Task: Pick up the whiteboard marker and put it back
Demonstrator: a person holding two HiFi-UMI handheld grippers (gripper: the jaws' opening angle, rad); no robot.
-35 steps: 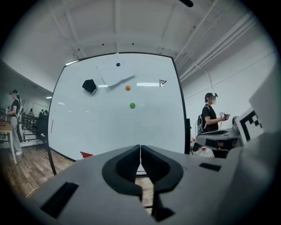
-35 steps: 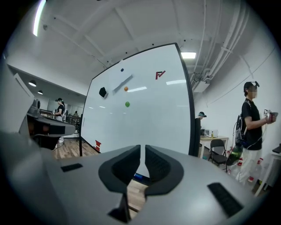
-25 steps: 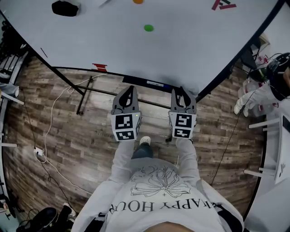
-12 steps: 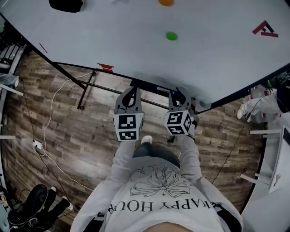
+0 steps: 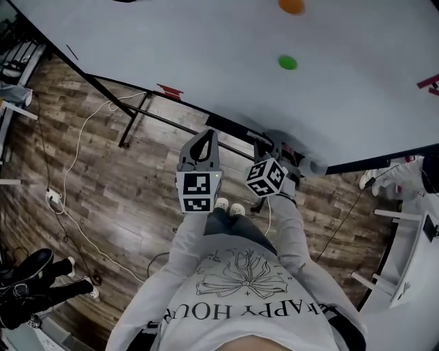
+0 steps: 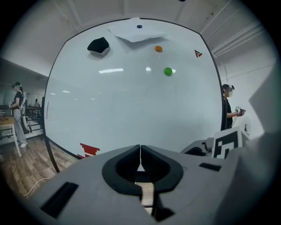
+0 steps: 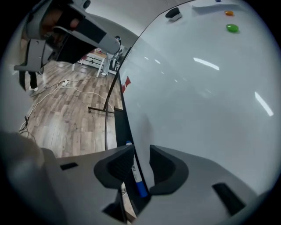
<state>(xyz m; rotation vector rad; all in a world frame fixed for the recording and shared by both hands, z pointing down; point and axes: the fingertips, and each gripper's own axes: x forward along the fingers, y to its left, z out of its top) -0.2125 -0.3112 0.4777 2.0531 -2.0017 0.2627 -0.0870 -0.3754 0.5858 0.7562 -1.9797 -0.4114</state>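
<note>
Since the earlier frames: right gripper [image 7: 142, 151] has rolled, so its marker cube sits corner-on, and has drawn in to the lower edge of the whiteboard [image 5: 206, 55]. The left gripper [image 6: 140, 151] has risen slightly beside it.

- Whiteboard marker [image 7: 137, 176]: white barrel, blue cap. It lies lengthwise in the dark tray [image 7: 122, 127] along the whiteboard's lower edge.
- Right gripper: jaws moderately apart, one on either side of the marker, not pressed on it. The marker sits nearer the jaw away from the whiteboard.
- Left gripper: jaws together, nothing between them. It is held short of the whiteboard, just beside the right gripper.
- Green magnet [image 5: 287, 62] and orange magnet [image 5: 291, 6]: on the whiteboard face, well above the tray.
- Black eraser [image 6: 99, 45] and paper sheet [image 6: 137, 31]: on the whiteboard near its top.
- Red mark [image 5: 169, 91]: at the whiteboard's lower edge, on the left gripper's side.
- Wood floor [image 5: 103, 185]: beneath the whiteboard, with a white cable [image 5: 68, 199] trailing across it.
</note>
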